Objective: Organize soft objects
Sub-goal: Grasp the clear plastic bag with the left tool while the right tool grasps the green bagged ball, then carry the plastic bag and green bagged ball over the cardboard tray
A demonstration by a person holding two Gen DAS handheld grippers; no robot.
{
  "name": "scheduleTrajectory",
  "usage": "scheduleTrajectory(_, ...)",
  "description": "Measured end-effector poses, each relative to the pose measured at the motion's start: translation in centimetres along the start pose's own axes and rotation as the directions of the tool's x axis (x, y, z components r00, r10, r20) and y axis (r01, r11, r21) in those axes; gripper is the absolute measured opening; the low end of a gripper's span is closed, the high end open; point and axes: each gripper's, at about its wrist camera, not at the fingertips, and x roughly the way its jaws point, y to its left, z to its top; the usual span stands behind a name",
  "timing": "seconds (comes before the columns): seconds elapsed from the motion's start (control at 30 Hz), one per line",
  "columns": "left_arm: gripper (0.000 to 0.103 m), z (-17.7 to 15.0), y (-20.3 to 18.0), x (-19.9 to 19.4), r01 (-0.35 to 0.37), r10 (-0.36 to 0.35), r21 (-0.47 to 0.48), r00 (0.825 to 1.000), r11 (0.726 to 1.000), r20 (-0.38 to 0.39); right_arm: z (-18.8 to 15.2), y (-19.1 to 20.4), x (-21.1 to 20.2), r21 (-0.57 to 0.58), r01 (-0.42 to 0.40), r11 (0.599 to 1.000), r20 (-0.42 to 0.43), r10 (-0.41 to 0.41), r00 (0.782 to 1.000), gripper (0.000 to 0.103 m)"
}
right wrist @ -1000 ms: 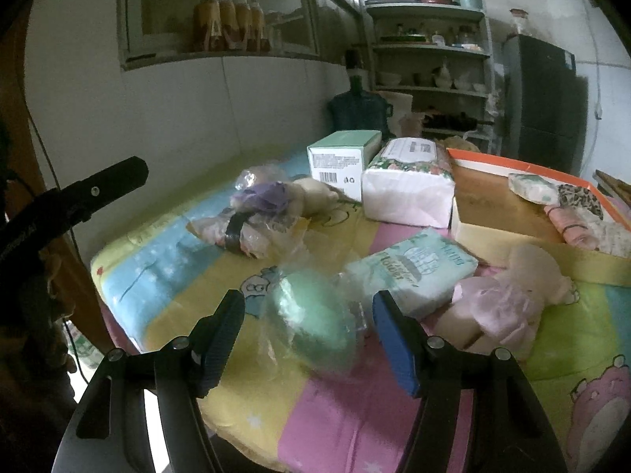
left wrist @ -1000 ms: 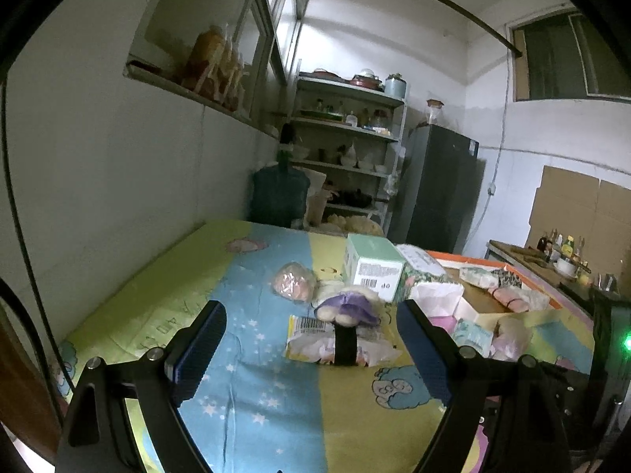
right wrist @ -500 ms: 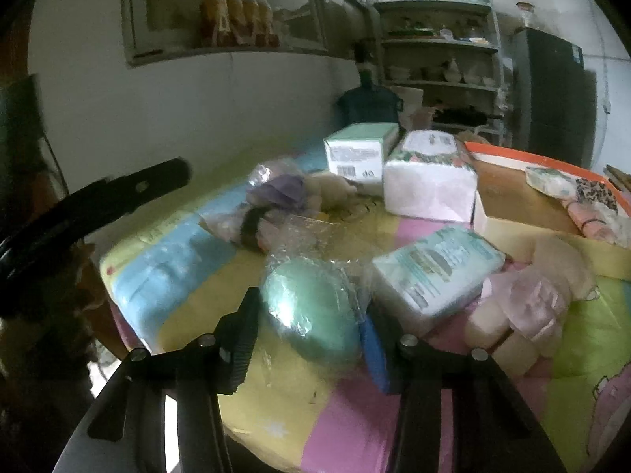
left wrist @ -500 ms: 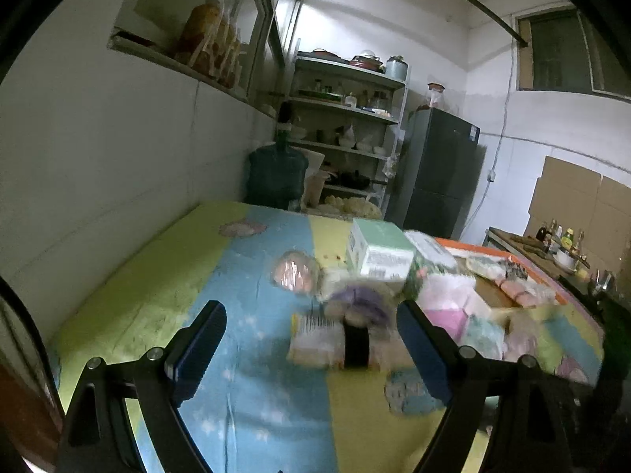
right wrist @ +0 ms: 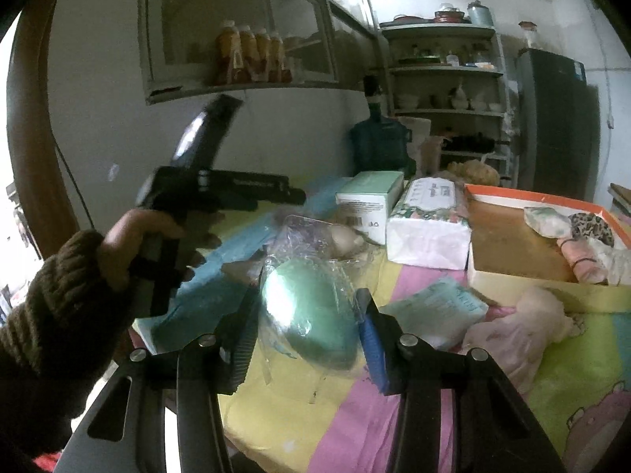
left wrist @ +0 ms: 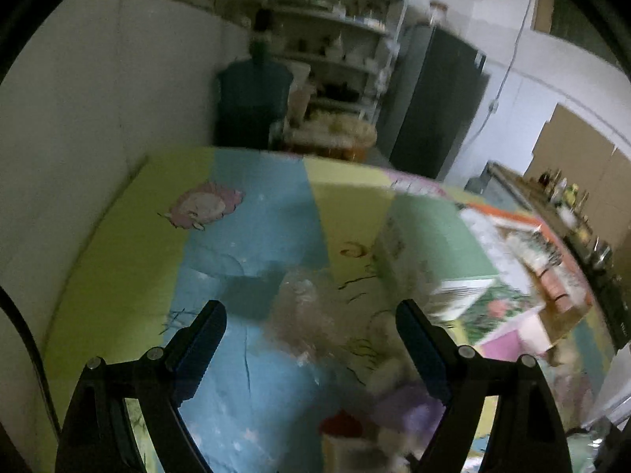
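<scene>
The right gripper [right wrist: 305,317] has closed its fingers on a green soft ball in a clear plastic bag [right wrist: 311,311], held above the colourful bed sheet [right wrist: 572,354]. To the right of the ball stands an orange-rimmed cardboard box [right wrist: 508,236]; inside it lie folded cloth pieces [right wrist: 579,244]. The left gripper [left wrist: 311,339], fingers wide open, hovers over a blurred plastic-wrapped soft item [left wrist: 303,315]. A green tissue box [right wrist: 370,193] stands behind the ball.

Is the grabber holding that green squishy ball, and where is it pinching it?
Yes. The right gripper squeezes the bagged green ball by its two sides. The left gripper is open and holds nothing.
</scene>
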Motion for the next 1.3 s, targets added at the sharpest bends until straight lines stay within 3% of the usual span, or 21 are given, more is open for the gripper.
scheduleTrajectory(0.1,0.070,0.1,0.4,2.1,-0.035,0.035,0.003,0.997,0.999,-0.062,0.1,-0.3,0.2,0.010,-0.003,1.000,-0.001,0.003,1.000,0.049)
scheduleTrajectory(0.27,0.065,-0.4,0.4,3.9,-0.059,0.061,0.019,0.991,0.998,-0.119,0.1,-0.8,0.5,0.019,-0.005,1.000,-0.008,0.005,1.000,0.049)
scheduleTrajectory(0.33,0.054,-0.6,0.2,3.9,-0.073,0.076,0.035,0.992,0.997,-0.105,0.0,-0.8,0.6,0.024,-0.006,1.000,-0.013,0.006,1.000,0.049)
scheduleTrajectory(0.43,0.050,-0.7,0.7,3.8,-0.056,0.057,0.007,0.994,0.998,-0.091,0.0,-1.0,0.7,0.031,-0.004,1.000,-0.017,0.005,1.000,0.049)
scheduleTrajectory(0.57,0.049,-0.9,1.3,3.1,-0.052,0.051,-0.027,0.997,0.998,-0.052,0.2,-1.2,0.7,0.034,-0.003,0.999,-0.013,0.003,1.000,0.049)
scheduleTrajectory(0.77,0.049,-0.9,0.8,-0.5,-0.055,0.059,-0.056,0.996,0.997,0.063,0.9,-1.5,0.5,0.038,0.000,0.999,0.003,0.000,1.000,0.049)
scheduleTrajectory(1.03,0.049,-1.4,-3.1,-5.5,0.002,0.000,-0.009,0.981,1.000,0.193,2.4,-2.3,-0.9,0.048,0.034,0.998,0.053,-0.036,0.998,0.049)
scheduleTrajectory(1.3,0.049,-3.2,-7.1,-8.3,0.023,-0.026,0.014,0.968,1.000,0.249,3.2,-3.8,-2.8,0.069,0.076,0.995,0.095,-0.083,0.992,0.049)
